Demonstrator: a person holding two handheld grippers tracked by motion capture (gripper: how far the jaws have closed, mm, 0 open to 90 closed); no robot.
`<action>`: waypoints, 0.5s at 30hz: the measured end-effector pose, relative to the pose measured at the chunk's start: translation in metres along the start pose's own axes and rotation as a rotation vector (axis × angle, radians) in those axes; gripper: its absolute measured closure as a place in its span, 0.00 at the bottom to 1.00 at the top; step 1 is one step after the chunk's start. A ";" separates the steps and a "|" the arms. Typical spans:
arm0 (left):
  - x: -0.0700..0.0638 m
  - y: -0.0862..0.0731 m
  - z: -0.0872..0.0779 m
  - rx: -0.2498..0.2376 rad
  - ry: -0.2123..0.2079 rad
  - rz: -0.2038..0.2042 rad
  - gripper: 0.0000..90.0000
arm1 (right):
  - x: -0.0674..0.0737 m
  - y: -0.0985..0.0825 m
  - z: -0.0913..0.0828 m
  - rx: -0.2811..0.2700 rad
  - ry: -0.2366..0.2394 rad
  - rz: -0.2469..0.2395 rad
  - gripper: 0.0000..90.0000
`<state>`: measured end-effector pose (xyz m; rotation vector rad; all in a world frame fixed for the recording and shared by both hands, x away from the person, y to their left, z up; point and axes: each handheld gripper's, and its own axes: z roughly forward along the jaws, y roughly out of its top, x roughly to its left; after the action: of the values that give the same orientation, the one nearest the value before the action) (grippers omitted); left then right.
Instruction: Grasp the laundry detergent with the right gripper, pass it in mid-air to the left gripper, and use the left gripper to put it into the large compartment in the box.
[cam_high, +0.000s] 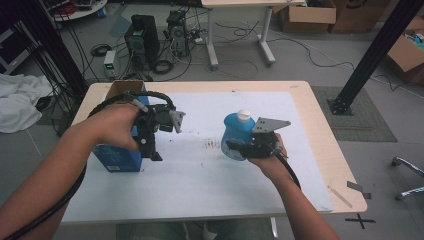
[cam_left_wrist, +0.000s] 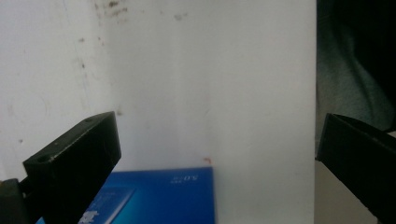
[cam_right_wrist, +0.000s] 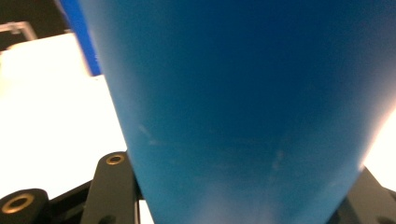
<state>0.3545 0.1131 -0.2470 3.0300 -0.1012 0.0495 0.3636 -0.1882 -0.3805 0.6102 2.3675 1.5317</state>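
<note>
Forearms reach in from the near edge: the right hand-held gripper (cam_high: 239, 148) is clamped on a blue bottle (cam_high: 238, 131) with a white cap (cam_high: 243, 115), tilted above the white worktop (cam_high: 210, 175). It could slip, since the body tapers between the jaws. Contents are hidden; the left hand-held gripper (cam_high: 153, 150), jaws apart, holds nothing beside a blue box (cam_high: 117, 159).

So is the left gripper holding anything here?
No, the left gripper has its jaws wide apart with bare white table surface between them.
</note>
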 end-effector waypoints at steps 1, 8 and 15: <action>0.000 0.000 0.000 0.000 0.000 0.000 0.00 | 0.000 0.000 0.000 0.000 0.000 0.000 0.49; -0.004 0.013 -0.007 -0.004 -0.001 0.037 0.00 | 0.026 0.009 0.002 0.000 0.116 -0.058 0.50; -0.009 0.022 -0.009 -0.008 -0.017 0.056 0.00 | 0.048 0.012 0.016 0.009 0.198 -0.106 0.50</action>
<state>0.3439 0.0924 -0.2361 3.0200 -0.1875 0.0274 0.3312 -0.1485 -0.3752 0.3424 2.5063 1.6028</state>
